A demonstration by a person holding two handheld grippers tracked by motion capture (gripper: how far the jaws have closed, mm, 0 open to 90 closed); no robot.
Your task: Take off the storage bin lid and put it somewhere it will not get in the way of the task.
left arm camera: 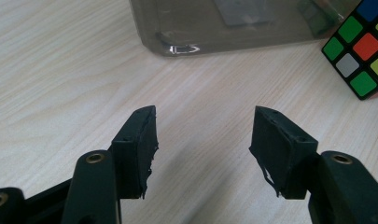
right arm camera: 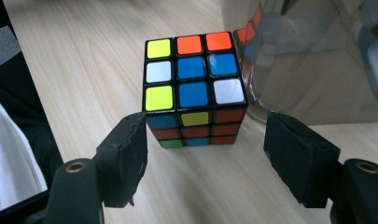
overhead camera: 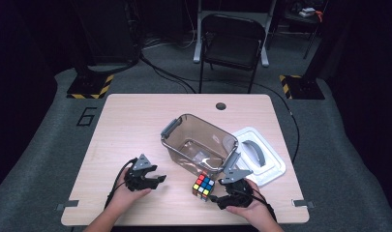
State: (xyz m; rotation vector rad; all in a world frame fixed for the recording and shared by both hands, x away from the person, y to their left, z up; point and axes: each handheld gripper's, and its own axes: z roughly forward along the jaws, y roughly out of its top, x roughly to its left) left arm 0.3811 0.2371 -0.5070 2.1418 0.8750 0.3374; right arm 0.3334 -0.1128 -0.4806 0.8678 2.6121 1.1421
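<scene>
Cube just ahead of your right claw

Your right claw (right arm camera: 205,156) is open, holding nothing; the cube (right arm camera: 193,88) sits flat on the desk (right arm camera: 84,56), just past its tips.

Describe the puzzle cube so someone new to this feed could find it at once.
Start at the clear plastic bin in the middle of the wooden table. Just off the bin's near corner, toward the person, stands the puzzle cube, right in front of the right tool. It is the one small thing with many-coloured squares on black.

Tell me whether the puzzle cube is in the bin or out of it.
Out. The puzzle cube stands on the table beside the clear plastic bin, in front of the right gripper, whose jaws stand apart.
</scene>
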